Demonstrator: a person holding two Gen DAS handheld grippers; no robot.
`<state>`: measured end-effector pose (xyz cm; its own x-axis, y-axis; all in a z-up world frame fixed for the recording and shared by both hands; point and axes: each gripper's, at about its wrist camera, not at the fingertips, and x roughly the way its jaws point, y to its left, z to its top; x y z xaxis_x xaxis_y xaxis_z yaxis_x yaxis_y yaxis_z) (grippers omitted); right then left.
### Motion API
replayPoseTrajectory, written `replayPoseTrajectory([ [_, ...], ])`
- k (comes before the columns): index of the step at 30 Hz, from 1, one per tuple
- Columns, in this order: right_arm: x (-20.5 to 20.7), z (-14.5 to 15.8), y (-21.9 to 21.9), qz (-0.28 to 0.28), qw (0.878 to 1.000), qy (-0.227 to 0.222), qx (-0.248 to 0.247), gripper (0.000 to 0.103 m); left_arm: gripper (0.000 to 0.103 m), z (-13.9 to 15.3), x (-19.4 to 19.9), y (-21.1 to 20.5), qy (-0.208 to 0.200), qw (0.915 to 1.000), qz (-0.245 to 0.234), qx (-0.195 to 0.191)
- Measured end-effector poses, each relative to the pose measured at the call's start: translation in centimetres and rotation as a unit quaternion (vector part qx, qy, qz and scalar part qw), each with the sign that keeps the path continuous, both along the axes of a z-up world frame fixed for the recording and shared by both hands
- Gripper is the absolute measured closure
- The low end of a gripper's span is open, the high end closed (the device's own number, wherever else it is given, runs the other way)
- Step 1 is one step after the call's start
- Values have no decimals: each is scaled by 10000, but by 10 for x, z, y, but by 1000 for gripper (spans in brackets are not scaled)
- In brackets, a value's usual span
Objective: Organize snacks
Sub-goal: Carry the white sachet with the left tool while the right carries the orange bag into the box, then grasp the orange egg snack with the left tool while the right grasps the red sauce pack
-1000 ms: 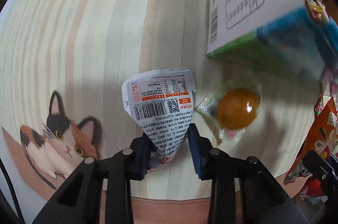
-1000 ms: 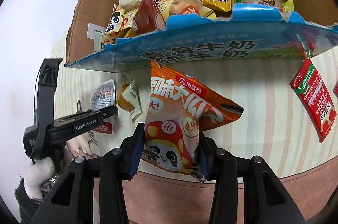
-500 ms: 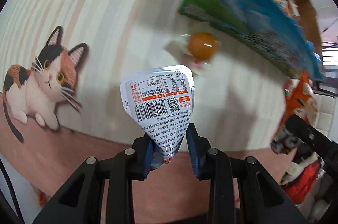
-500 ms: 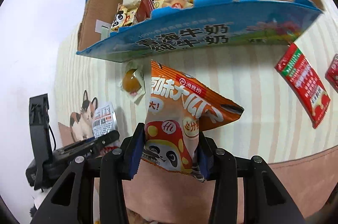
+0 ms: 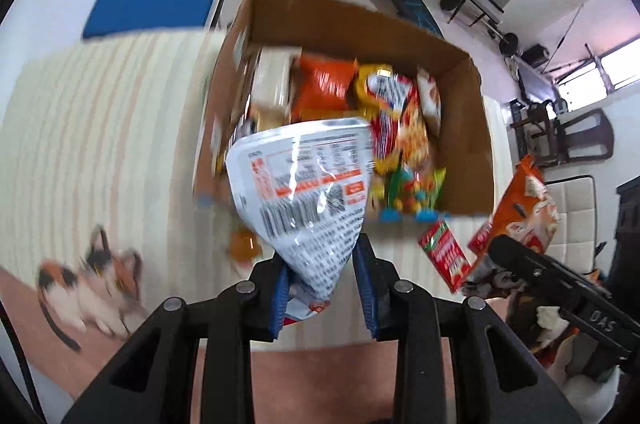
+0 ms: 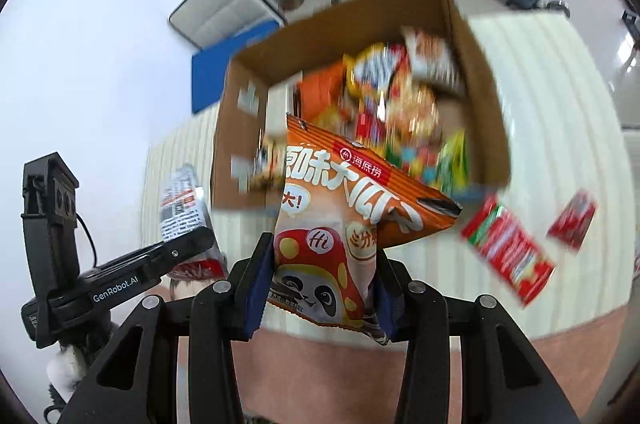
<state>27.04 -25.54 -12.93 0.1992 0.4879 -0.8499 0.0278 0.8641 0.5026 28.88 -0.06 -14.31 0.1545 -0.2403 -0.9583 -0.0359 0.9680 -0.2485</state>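
White packet (image 5: 304, 180) is clamped in the left hand-held gripper (image 5: 322, 288), orange bag (image 6: 344, 224) in the right hand-held gripper (image 6: 320, 288); both probably get dropped into the box (image 5: 468, 128) ahead

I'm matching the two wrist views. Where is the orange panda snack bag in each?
Left wrist: orange panda snack bag at right edge, hanging from the right gripper.
Right wrist: bottom centre, clamped between the fingers.
Shared landmark: cardboard box.
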Motion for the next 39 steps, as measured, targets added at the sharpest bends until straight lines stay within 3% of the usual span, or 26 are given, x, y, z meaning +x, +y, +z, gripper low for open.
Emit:
replayPoseTrajectory([
  [5,48,1,1,28,9995,-122,-306,56,76,-11,50,-5,156,9997,-61,154],
  [8,69,-8,8,101,9988,-105,-471,56,76,-32,66,-1,416,9989,-55,201],
  [17,100,-73,49,617,9930,531,-853,53,76,-84,74,10,947,9950,154,278],
  [19,102,-84,53,648,9911,750,-892,25,75,-87,70,9,1011,9943,172,282],
  [20,102,-89,54,658,9905,805,-896,19,75,-89,69,9,1048,9938,182,311],
  [25,100,-86,47,585,9919,686,-895,13,74,-83,64,4,1042,9938,151,369],
  [28,96,-76,40,508,9931,550,-898,11,65,-68,61,5,817,9959,220,325],
  [31,89,-64,32,453,9944,406,-859,8,38,-51,56,7,471,9977,342,337],
  [34,77,-53,22,285,9965,158,-767,6,15,-33,49,3,2,9970,288,716],
  [39,45,-41,-11,-64,9961,-142,-870,5,15,-20,26,-13,-231,9973,189,677],
])
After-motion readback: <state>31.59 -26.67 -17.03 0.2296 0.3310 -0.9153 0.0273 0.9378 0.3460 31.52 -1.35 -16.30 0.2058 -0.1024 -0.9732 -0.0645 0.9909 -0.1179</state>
